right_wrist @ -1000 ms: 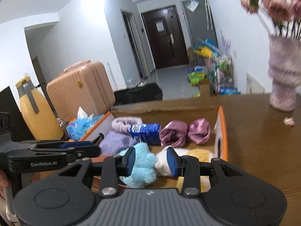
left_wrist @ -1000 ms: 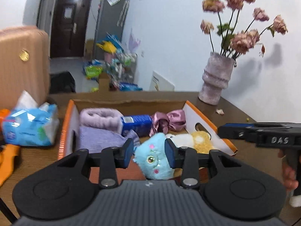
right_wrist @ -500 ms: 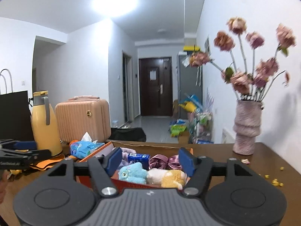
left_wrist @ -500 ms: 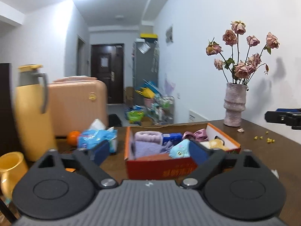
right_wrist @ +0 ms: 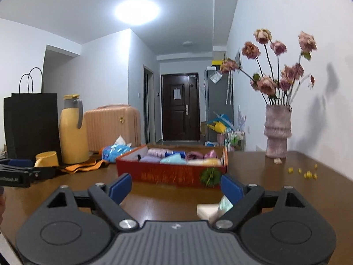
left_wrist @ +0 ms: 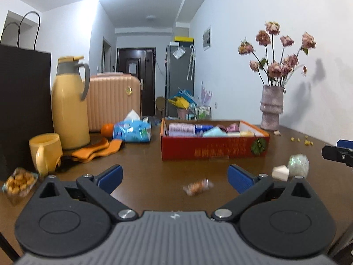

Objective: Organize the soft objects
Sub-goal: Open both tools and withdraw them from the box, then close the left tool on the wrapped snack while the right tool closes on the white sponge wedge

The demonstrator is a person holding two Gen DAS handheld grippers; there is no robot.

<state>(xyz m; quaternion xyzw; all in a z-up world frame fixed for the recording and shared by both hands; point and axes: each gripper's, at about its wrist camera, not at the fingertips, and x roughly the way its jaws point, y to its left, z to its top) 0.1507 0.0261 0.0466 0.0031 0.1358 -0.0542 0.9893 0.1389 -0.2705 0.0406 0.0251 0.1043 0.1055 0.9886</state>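
Observation:
A red cardboard box (left_wrist: 215, 149) stands on the brown table, also in the right wrist view (right_wrist: 172, 174). It holds soft things: a lilac towel roll (left_wrist: 181, 129), a light blue plush (left_wrist: 215, 131), a pink scrunchie (right_wrist: 210, 154) and a cream-yellow plush (right_wrist: 204, 161). My left gripper (left_wrist: 175, 177) is open and empty, well back from the box. My right gripper (right_wrist: 176, 187) is open and empty, also back from the box.
A yellow thermos (left_wrist: 69, 103), yellow mug (left_wrist: 45, 153), orange cloth (left_wrist: 94, 150), tissue pack (left_wrist: 132, 130) and black bag (left_wrist: 22, 108) stand left. A vase of dried roses (left_wrist: 271, 108) stands far right. A wrapped snack (left_wrist: 198, 186), white sponge (left_wrist: 280, 173) and greenish ball (left_wrist: 298, 162) lie nearby.
Both grippers have opened wide and pulled back and away from the box. The blue plush and the cream plush stay in the box.

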